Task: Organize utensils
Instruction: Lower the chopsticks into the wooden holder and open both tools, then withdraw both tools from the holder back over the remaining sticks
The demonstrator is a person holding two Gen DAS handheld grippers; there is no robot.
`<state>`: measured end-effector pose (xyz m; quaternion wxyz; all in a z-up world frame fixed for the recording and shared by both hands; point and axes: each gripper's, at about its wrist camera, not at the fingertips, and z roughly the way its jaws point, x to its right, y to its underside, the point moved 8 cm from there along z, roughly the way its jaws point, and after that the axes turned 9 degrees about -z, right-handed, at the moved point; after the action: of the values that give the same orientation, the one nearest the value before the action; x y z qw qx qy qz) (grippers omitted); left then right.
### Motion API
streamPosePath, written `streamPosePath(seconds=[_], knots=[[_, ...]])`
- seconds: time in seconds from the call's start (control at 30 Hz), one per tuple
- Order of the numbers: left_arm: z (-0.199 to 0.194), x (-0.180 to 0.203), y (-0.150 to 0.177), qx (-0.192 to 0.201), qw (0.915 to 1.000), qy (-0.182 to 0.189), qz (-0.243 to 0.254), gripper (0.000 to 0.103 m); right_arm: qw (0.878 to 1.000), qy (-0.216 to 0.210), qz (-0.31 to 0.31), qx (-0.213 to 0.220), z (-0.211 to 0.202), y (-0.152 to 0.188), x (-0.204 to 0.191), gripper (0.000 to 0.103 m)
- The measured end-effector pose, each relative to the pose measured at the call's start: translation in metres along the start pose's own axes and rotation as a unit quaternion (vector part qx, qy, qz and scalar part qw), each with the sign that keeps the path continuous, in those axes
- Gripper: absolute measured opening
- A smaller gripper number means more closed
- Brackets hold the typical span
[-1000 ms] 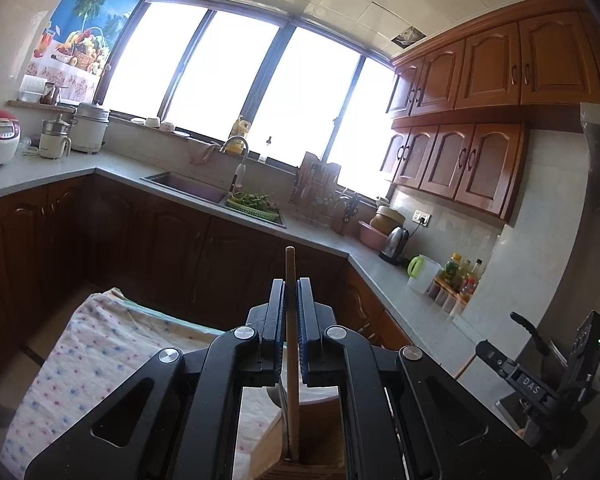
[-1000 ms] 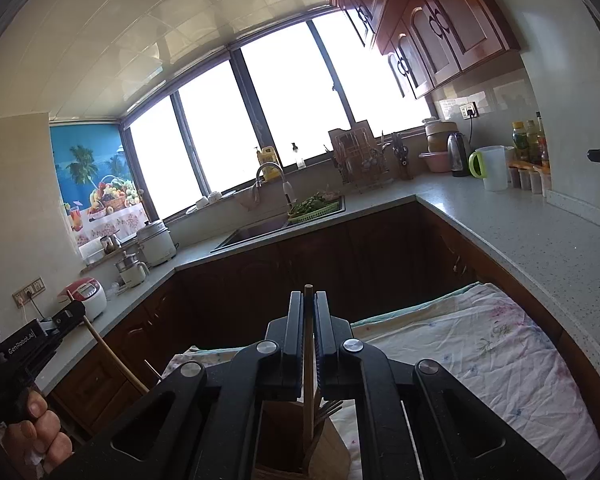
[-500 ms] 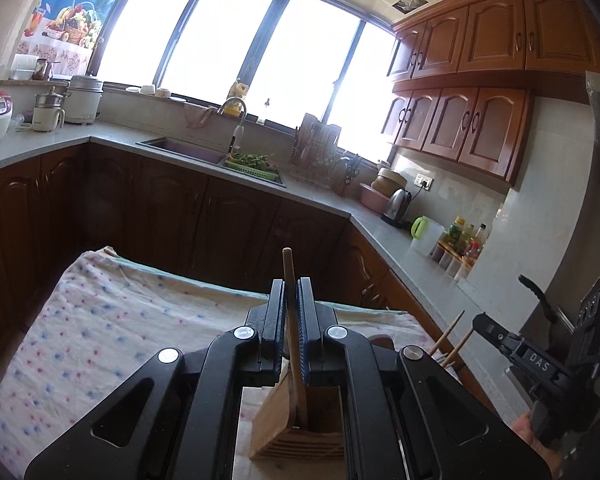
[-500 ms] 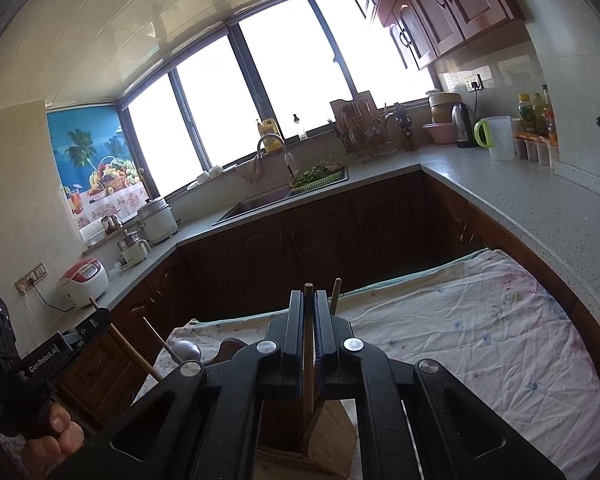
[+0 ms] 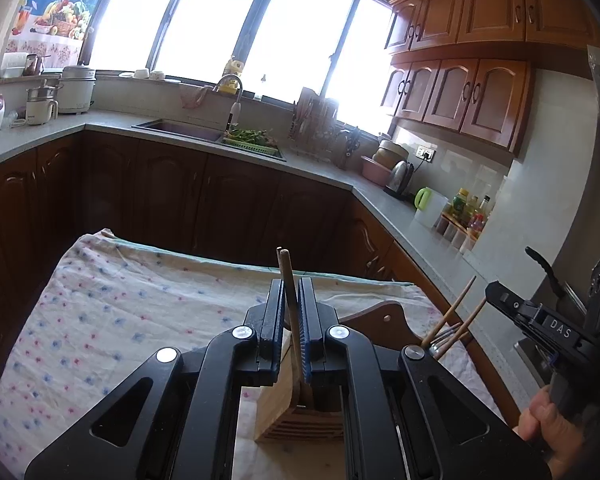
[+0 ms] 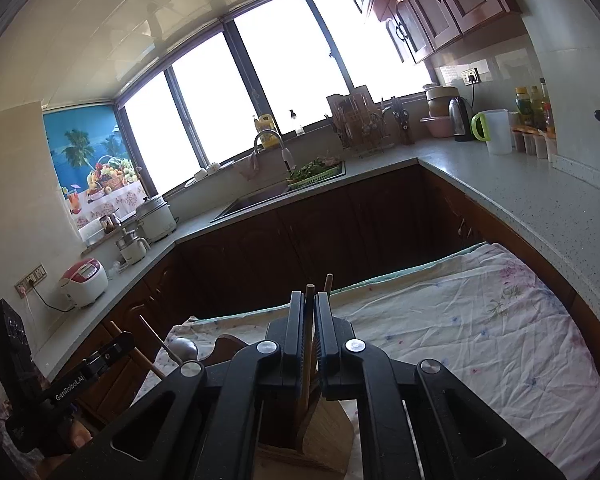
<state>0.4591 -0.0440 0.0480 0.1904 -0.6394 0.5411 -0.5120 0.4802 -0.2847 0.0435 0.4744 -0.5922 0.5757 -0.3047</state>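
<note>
A table covered by a floral cloth (image 5: 100, 304) fills the middle of the kitchen; this is the surface, crumpled and pale with small blue and pink dots. Dark wood cabinets (image 5: 172, 196) ring it on the far sides under a grey worktop.

At the near edge of the cloth stands a wooden holder (image 5: 288, 408), a light slatted block with open slots on top. A darker wooden board (image 5: 384, 320) with a curved handle and a hole rises just behind it.

The left tool (image 5: 291, 316) hangs right above the holder. Its jaws are slightly parted around a thin wooden stick (image 5: 290, 304); the right pad touches it, the left shows a sliver of gap, so I cannot tell whether it is truly clamped. The stick leans a little, and its lower end reaches down into a slot.

The right tool (image 6: 309, 332) sits over the same holder (image 6: 328, 440), its jaws clenched on a second stick (image 6: 309, 320) that stands upright and runs down into the block. Another stick end (image 6: 329, 283) shows just beside it.

More sticks (image 5: 452, 320) and a metal spoon (image 6: 184, 347) poke up by the board.
</note>
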Motion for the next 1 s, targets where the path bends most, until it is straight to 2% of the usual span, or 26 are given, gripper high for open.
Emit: streamPosePath(seconds=[0.03,0.07,0.1,0.13,0.17,0.2,0.23,0.3,0.33,0.4,0.7,1.0], knots=[[-0.001,0.000,0.000,-0.002,1.0000,-0.001,0.000,0.011,1.000,-0.002,0.003,-0.001,-0.001,0.000,0.000,0.012],[-0.002,-0.001,0.000,-0.003,1.0000,-0.001,-0.001,0.014,1.000,-0.006,0.005,0.001,-0.003,0.000,0.000,0.022],[-0.004,-0.002,0.001,-0.003,1.0000,0.000,-0.003,0.024,1.000,-0.010,0.008,0.005,-0.006,-0.001,-0.001,0.038],[-0.007,-0.003,0.001,-0.003,1.0000,0.000,-0.006,0.039,1.000,-0.014,0.012,0.011,-0.010,-0.002,-0.001,0.046],[-0.011,-0.005,0.001,0.000,0.9999,-0.002,-0.010,0.047,1.000,-0.016,0.015,0.018,-0.015,-0.003,-0.001,0.062],[-0.016,-0.006,0.001,0.005,0.9999,-0.005,-0.013,0.059,0.999,-0.017,0.017,0.025,-0.020,-0.004,-0.001,0.071],[-0.021,-0.008,0.002,0.008,0.9998,-0.007,-0.015,0.064,0.999,-0.017,0.018,0.030,-0.025,-0.005,-0.001,0.074],[-0.028,-0.011,0.005,0.007,0.9998,-0.011,-0.018,0.069,0.999,-0.020,0.024,0.036,-0.034,-0.004,0.000,0.089],[-0.032,-0.013,0.007,0.005,0.9997,-0.014,-0.021,0.074,0.999,-0.019,0.026,0.039,-0.039,-0.003,0.001,0.092],[-0.039,-0.019,0.013,0.002,0.9994,-0.020,-0.028,0.078,0.999,-0.016,0.029,0.040,-0.048,0.002,0.002,0.099],[-0.070,-0.036,0.060,-0.042,0.9976,-0.042,-0.035,0.078,0.999,-0.006,0.042,0.002,-0.078,0.049,0.006,0.101],[-0.098,-0.060,0.120,-0.092,0.9921,-0.070,-0.049,0.078,0.996,0.013,0.059,-0.065,-0.104,0.126,0.015,0.101]])
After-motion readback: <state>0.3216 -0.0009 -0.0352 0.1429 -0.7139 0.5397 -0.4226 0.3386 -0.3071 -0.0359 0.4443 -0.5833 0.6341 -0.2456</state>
